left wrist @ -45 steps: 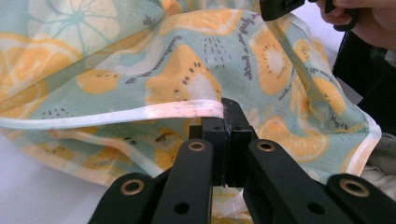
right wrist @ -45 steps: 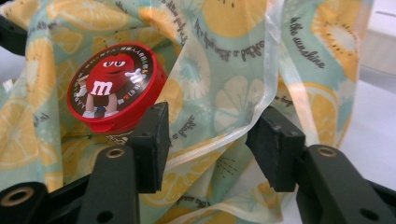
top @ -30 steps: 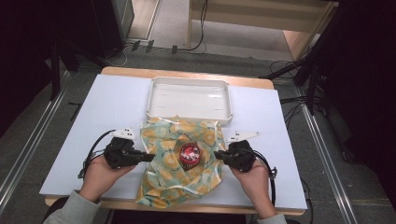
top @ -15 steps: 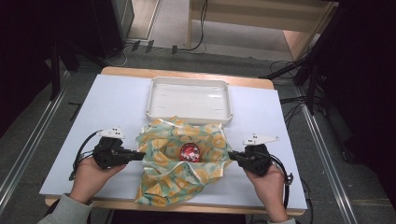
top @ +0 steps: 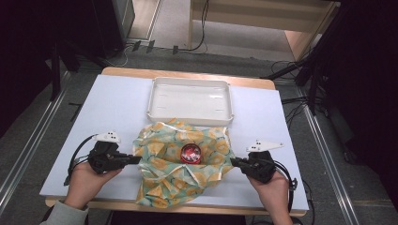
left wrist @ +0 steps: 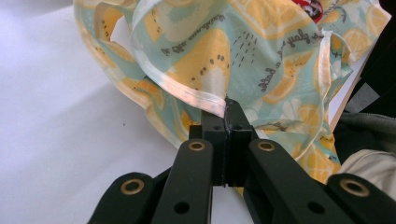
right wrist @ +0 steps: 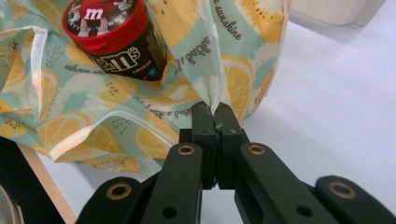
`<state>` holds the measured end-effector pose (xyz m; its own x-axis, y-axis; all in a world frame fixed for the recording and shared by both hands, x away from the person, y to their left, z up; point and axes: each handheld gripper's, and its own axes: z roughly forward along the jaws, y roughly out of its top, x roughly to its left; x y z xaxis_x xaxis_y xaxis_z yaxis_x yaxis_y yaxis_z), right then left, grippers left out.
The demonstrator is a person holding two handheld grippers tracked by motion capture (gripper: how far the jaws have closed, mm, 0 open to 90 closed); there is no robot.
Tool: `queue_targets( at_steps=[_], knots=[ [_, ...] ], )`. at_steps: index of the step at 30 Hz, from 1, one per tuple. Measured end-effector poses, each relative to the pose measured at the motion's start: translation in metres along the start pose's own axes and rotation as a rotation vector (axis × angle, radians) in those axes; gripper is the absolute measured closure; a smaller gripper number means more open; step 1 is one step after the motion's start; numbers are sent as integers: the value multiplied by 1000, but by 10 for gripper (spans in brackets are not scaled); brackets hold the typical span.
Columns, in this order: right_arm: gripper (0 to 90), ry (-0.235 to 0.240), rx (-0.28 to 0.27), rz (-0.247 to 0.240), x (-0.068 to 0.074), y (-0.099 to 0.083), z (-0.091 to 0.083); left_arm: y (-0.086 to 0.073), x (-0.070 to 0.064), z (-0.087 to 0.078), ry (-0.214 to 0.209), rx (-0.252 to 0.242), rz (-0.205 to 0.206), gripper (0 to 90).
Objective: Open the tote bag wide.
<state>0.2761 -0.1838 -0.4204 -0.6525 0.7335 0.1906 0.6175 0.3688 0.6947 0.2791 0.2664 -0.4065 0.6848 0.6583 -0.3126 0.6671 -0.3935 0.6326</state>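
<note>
Here the lemon-print cloth [top: 180, 161] lies rumpled on the counter [top: 117, 108] in front of the white tray [top: 190, 99], with the red-lidded candy tub [top: 191, 153] standing on its middle. The left tool [top: 136, 160] is clamped tight on the cloth's hemmed left edge, and the right tool [top: 233, 161] is closed on the right edge. To do this well, draw both edges with even tension and keep them low, so the tub stays upright and neither hem slips free.
</note>
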Motion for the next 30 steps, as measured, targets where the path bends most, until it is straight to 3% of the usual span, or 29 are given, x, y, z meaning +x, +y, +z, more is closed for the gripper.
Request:
queue_targets(
  at_steps=[5, 10, 13, 15, 16, 18, 19, 23, 24, 26, 30],
  knots=[
    [900, 3, 20, -7, 1, -3, 4, -8, 9, 7, -5, 28, -41, 894],
    [869, 5, 7, -25, 3, -3, 5, -8, 11, 5, -31, -1, -41, 865],
    [766, 25, -12, -42, 3, -2, 4, -7, 10, 4, -40, -9, -32, 799],
    [751, 27, -19, -41, 4, -2, 4, -7, 10, 1, -49, -26, -33, 782],
    [692, 19, -35, -59, 4, -2, 1, -6, 9, 0, -42, -32, -29, 746],
    [656, 21, -43, -51, 4, -2, -1, -4, 8, -3, -38, -42, -23, 727],
    [608, 29, -70, -51, 2, -2, -5, -2, 7, -6, -40, -55, -18, 696],
    [579, 38, -114, -40, 1, -1, -14, 2, 6, -9, -60, -82, -25, 687],
    [579, 42, -127, -31, 1, 0, -17, 4, 5, -9, -54, -80, -19, 687],
    [604, 43, -150, -38, 1, 5, -23, 16, -3, -13, -39, -85, 29, 730],
    [661, 39, -153, -50, 6, 13, -25, 28, -10, -15, -41, -93, 55, 784]
  ],
)
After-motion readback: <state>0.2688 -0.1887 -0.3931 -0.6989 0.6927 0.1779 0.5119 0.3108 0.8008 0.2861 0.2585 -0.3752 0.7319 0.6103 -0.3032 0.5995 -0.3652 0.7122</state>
